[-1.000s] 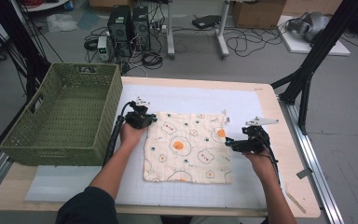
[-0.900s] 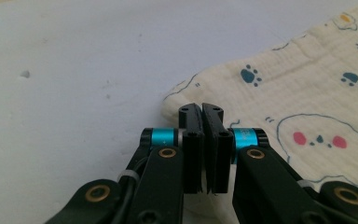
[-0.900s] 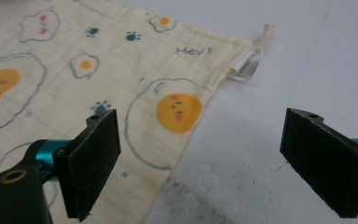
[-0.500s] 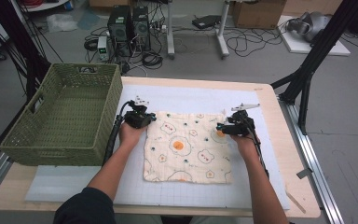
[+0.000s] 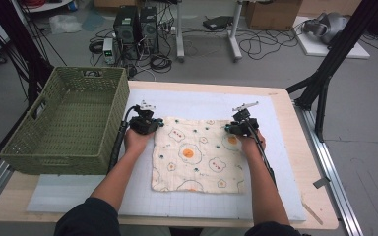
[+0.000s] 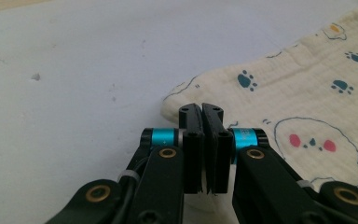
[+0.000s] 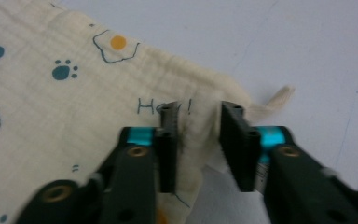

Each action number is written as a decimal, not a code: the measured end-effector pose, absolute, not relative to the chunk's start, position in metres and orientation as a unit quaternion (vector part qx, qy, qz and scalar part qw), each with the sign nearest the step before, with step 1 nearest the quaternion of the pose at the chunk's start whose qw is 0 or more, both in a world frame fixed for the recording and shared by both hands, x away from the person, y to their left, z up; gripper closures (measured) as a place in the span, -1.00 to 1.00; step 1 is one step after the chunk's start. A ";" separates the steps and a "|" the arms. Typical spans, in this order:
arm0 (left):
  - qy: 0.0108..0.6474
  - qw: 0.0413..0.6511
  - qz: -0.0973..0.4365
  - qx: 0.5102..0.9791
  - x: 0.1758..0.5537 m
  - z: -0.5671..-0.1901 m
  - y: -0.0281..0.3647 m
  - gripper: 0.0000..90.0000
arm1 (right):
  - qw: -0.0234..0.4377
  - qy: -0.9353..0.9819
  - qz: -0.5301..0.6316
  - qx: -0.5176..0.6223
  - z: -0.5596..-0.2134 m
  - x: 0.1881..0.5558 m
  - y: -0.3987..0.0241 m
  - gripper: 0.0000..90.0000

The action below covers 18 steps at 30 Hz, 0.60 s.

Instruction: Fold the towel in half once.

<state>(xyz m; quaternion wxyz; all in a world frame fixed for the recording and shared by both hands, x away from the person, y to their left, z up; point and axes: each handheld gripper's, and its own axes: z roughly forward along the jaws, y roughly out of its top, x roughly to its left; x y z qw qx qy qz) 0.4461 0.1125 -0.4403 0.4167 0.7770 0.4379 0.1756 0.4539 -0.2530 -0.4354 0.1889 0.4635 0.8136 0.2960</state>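
A cream cloth (image 5: pixel 197 157) printed with fried eggs and paw prints lies flat on the white mat (image 5: pixel 202 101). My left gripper (image 5: pixel 152 124) rests at its far left corner. In the left gripper view its jaws (image 6: pixel 202 111) are pressed together at the corner of the cloth (image 6: pixel 307 88). My right gripper (image 5: pixel 230 129) sits at the far right corner. Its jaws (image 7: pixel 198 116) have just been closing. A bunched-up fold of the cloth (image 7: pixel 51 88) fills the gap between them.
A green woven basket (image 5: pixel 59 147) stands on the left part of the table, close to my left forearm. The wooden table's right edge (image 5: pixel 300 147) lies beyond the mat. Black stand legs and cables are on the floor behind.
My right gripper has slid left and away, from beside the cloth's right edge onto its far right corner, and its jaws have come together on the fabric. The left gripper has stayed put.
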 end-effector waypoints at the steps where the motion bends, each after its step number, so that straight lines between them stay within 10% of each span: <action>1: 0.436 0.414 0.175 0.779 0.446 -0.440 0.113 0.92 | 0.189 0.814 0.294 0.464 -0.435 0.453 -0.252 0.83; 18: 0.442 0.468 0.200 0.739 0.441 -0.419 0.120 0.94 | 0.223 0.788 0.360 0.447 -0.411 0.443 -0.262 0.94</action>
